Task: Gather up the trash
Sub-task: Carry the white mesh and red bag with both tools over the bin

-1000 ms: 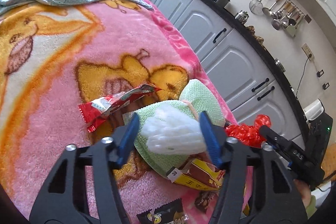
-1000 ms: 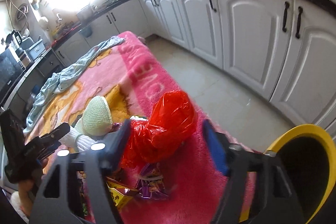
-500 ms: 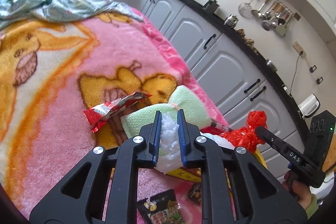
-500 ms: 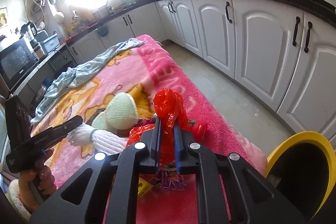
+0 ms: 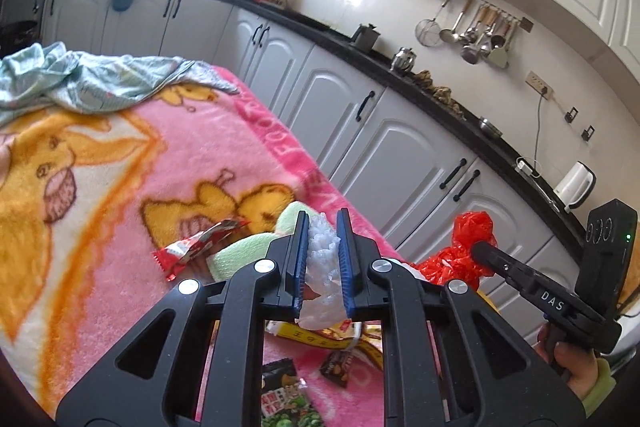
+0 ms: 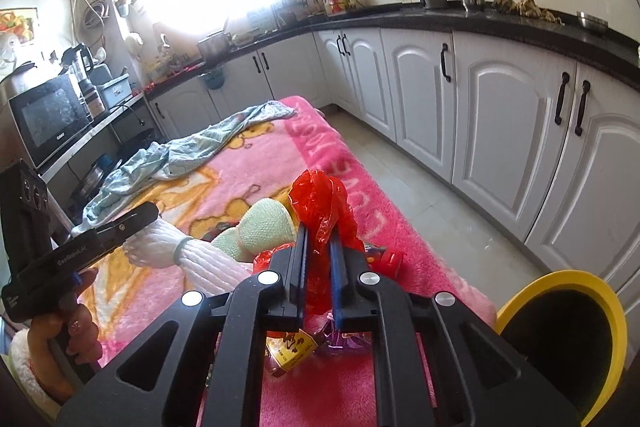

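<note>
Our left gripper (image 5: 322, 259) fingers are clamped nearly shut on a white foam net sleeve (image 5: 322, 267), held up off the blanket. Our right gripper (image 6: 318, 267) fingers are pinched fully onto a crumpled red plastic bag (image 6: 322, 203), also raised. Yellow-rimmed bin (image 6: 560, 339) sits at the blanket's near right corner; its inside reads dark, contents can't be made out. More trash lies on the pink cartoon blanket (image 5: 120, 187): a red snack wrapper (image 5: 196, 247), yellow wrapper (image 5: 320, 337), green packet (image 5: 286, 399). A pale green knit item (image 6: 260, 227) lies beside them, a crumpled light-blue cloth (image 5: 80, 79) at the far end. Kitchen: white cabinets (image 6: 500, 99), black countertop (image 6: 480, 23), a microwave (image 6: 48, 115).
</note>
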A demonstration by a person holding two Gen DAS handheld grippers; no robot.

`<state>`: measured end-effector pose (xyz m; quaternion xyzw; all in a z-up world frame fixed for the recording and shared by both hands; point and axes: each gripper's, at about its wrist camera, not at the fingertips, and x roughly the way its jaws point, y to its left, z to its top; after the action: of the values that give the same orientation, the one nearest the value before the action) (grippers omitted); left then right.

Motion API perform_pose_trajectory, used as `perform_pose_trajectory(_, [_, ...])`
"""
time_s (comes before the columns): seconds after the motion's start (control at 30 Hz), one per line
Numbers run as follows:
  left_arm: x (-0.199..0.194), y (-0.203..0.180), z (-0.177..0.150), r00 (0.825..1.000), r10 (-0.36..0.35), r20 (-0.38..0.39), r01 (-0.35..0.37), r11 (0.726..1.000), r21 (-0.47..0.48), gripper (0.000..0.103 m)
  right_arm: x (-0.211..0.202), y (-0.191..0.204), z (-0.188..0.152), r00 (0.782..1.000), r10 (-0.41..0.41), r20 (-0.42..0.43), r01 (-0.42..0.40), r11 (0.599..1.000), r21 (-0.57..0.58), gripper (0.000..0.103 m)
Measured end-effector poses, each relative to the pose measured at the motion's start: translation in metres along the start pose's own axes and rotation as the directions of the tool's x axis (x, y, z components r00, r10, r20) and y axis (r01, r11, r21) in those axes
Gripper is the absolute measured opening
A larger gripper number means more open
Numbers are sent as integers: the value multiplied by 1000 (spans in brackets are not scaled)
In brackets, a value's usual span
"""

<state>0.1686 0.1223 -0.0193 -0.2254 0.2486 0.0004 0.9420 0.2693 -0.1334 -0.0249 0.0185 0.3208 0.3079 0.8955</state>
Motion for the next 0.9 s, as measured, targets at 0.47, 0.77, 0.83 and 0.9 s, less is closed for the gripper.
perform_pose_trajectory(0.47, [-10, -42, 1, 998, -69, 14, 68, 995, 73, 9, -49, -10, -2, 997, -47, 60, 47, 999, -8, 9])
perform_pose_trajectory(0.77, [-10, -72, -2, 994, -113, 6, 112, 987, 120, 9, -83, -27, -10, 993, -77, 93, 76, 997, 7, 9])
perform_pose_trajectory(0.83, [-10, -78, -3, 993, -121, 3, 120, 984, 131, 9, -89, -31, -11, 992, -84, 99, 83, 996, 12, 9])
perform_pose_trajectory(0.9, [-9, -86, -4, 991, -130, -2, 129, 981, 142, 9, -96, -36, -13, 990, -92, 105, 90, 996, 19, 9])
